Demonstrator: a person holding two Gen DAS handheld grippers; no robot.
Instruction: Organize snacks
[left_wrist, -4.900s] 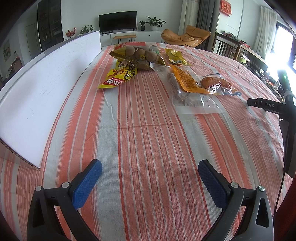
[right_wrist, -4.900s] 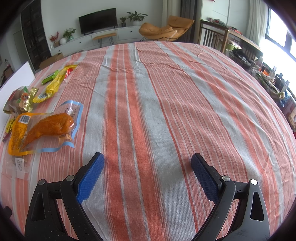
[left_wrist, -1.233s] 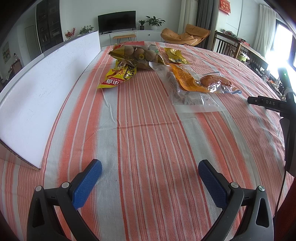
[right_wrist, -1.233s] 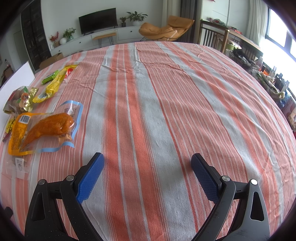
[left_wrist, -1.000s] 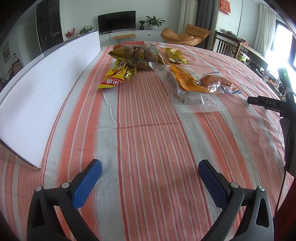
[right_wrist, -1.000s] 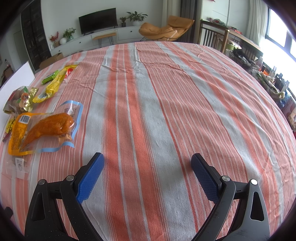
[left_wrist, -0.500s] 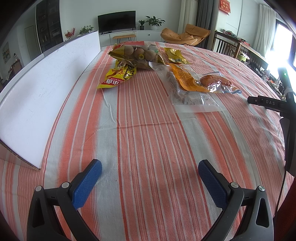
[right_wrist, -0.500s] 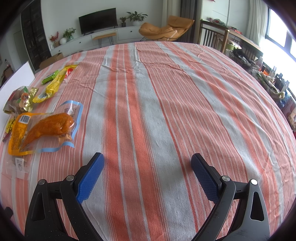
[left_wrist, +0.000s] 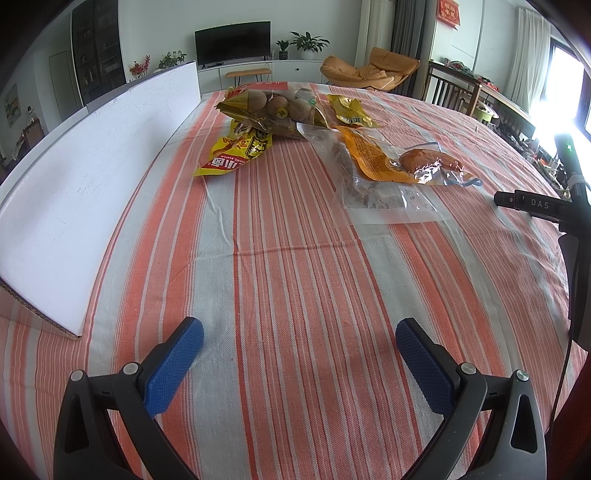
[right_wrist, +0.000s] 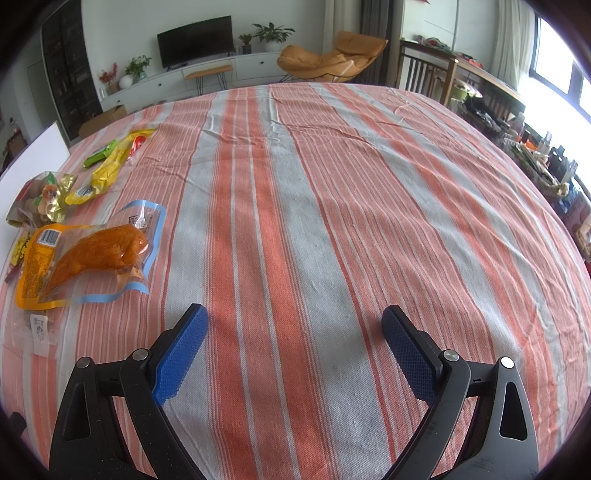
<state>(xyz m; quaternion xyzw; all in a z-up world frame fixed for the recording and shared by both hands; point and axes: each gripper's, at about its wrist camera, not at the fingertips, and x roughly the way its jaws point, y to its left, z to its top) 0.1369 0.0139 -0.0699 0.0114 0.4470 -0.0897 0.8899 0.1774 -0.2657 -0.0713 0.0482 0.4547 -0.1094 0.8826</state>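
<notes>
Several snack packs lie on the striped tablecloth. In the left wrist view: a gold bag of round brown snacks (left_wrist: 275, 110), a yellow-red packet (left_wrist: 236, 155), a small yellow packet (left_wrist: 349, 110), an orange pack with a chicken leg (left_wrist: 402, 162), and a clear bag (left_wrist: 380, 195) under it. My left gripper (left_wrist: 299, 345) is open and empty, well short of them. In the right wrist view the chicken leg pack (right_wrist: 86, 258) lies at the left, with the gold bag (right_wrist: 38, 199) and a yellow packet (right_wrist: 110, 166) beyond. My right gripper (right_wrist: 293, 330) is open and empty over bare cloth.
A white board box wall (left_wrist: 85, 177) runs along the table's left side. The other gripper's black handle (left_wrist: 543, 206) shows at the right edge of the left wrist view. Chairs and a side table (right_wrist: 461, 74) stand beyond the far right edge.
</notes>
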